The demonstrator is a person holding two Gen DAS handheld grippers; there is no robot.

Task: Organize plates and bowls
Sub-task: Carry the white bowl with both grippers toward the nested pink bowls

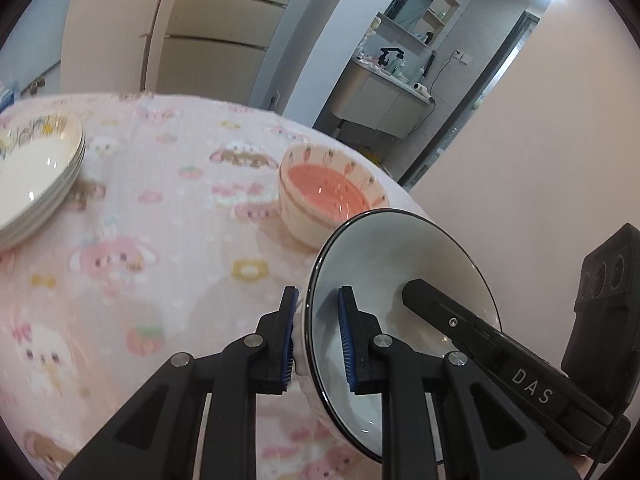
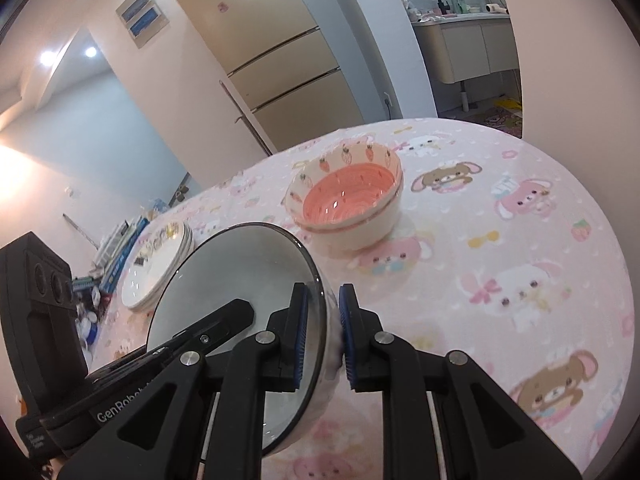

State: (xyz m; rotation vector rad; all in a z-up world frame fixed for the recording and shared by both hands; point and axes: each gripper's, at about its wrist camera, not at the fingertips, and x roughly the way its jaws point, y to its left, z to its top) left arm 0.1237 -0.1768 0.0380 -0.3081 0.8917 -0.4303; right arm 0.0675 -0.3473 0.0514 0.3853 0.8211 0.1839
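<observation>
Clearly both tools share one load: a round white ceramic bowl with a thin dark rim (image 1: pixel 394 280) hangs between them, tilted so that its hollow faces partly sideways. Closest to the left wrist camera, the left gripper (image 1: pixel 318 336) is clamped on the bowl's wall, one blue ribbed pad outside and one inside the rim. On the opposite side, the right gripper (image 2: pixel 323 336) pinches the rim the same way, its inner pad against the glazed inside and its outer pad on the white wall. Gripping at two opposite points probably keeps a smooth, heavy bowl from swinging or slipping out of a single narrow pinch. Each view also shows the other tool's black finger reaching into the hollow.

Under the jaws lies the pink cartoon-printed tablecloth (image 2: pixel 500 280), and the bowl appears clear of it, though its lowest edge is cut off, so I cannot be sure.

Ahead of the jaws, just past the held bowl's far rim, sits a cream bowl with a pink inside and carrot pattern (image 2: pixel 348 204), upright; a second rim line suggests two nested there. That looks the likely place to nest this bowl.

Farther off to the left side of the jaws, a stack of shallow white plates (image 1: pixel 36 184) already sits together, well apart from the bowls.
</observation>
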